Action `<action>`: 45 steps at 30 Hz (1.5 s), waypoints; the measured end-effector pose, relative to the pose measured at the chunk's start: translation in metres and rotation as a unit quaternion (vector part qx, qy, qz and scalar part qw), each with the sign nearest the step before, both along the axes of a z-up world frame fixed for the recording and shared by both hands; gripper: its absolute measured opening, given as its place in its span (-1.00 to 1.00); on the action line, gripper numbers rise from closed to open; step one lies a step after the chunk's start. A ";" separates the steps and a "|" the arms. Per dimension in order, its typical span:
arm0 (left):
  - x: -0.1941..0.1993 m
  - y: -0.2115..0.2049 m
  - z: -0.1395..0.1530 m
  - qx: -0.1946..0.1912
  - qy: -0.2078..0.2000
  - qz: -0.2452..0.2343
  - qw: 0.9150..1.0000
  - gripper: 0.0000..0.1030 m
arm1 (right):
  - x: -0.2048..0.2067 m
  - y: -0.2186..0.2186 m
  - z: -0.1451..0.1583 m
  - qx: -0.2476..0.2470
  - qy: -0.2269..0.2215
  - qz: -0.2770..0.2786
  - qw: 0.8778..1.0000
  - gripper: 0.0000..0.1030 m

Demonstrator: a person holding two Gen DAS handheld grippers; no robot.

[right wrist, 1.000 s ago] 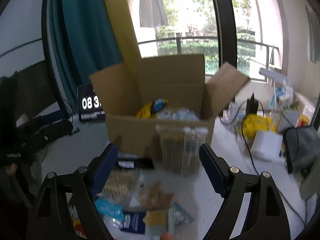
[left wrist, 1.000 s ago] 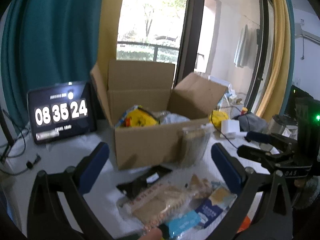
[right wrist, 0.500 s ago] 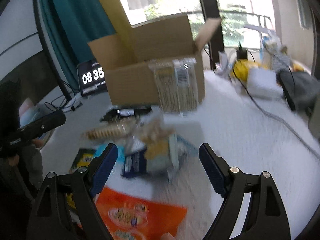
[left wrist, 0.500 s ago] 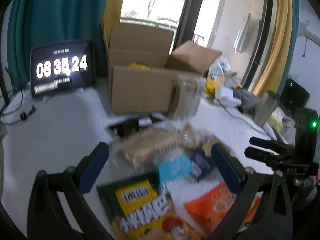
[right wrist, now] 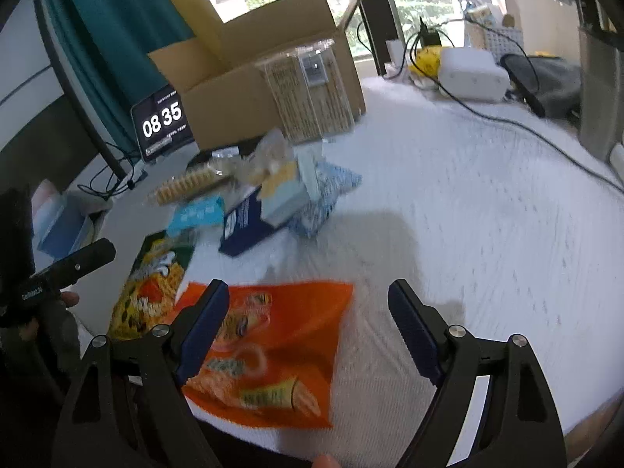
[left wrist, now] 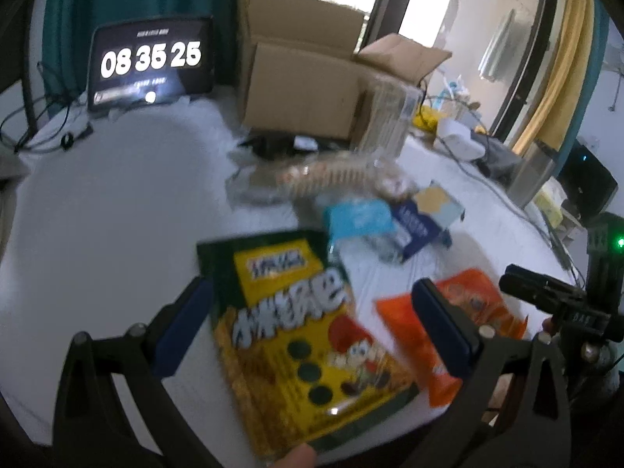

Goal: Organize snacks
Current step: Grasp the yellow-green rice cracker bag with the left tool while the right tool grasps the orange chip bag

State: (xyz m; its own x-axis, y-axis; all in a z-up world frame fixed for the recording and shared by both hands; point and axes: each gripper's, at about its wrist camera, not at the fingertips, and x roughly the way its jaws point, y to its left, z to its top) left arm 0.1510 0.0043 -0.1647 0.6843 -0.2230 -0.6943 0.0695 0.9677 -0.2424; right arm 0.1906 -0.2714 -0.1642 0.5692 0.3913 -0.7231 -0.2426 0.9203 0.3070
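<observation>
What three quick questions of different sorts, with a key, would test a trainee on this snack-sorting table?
1. True or false: the left claw is shut on the green and yellow snack bag.
2. Which lies nearest the right claw? A) cardboard box B) orange snack bag C) clock display
3. Fill in: the clear tub of biscuit sticks stands against the front of the ____.

Key: 1 false, its jaws stand open over the bag; 2 B; 3 cardboard box.
</observation>
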 end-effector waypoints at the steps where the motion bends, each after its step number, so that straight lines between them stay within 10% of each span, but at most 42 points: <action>1: -0.002 0.001 -0.003 0.001 0.006 0.003 1.000 0.99 | -0.001 0.000 -0.002 0.002 0.002 0.000 1.000 0.67; 19: -0.002 0.009 -0.034 -0.032 0.051 0.038 0.997 0.99 | -0.009 0.024 -0.022 0.021 0.018 0.037 0.999 0.67; 36: 0.006 -0.014 -0.029 -0.098 0.073 -0.012 0.992 0.98 | -0.005 0.062 -0.028 -0.008 -0.014 0.071 0.997 0.21; 45: 0.008 -0.018 -0.029 -0.057 0.085 -0.009 0.995 0.96 | -0.003 0.043 -0.026 -0.009 -0.019 0.047 0.999 -0.15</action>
State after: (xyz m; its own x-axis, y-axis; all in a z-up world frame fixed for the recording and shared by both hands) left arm 0.1590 -0.0138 -0.1937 0.5538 -0.3178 -0.7696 0.0348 0.9323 -0.3600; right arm 0.1878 -0.2282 -0.1907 0.5567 0.4325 -0.7092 -0.3399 0.8976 0.2806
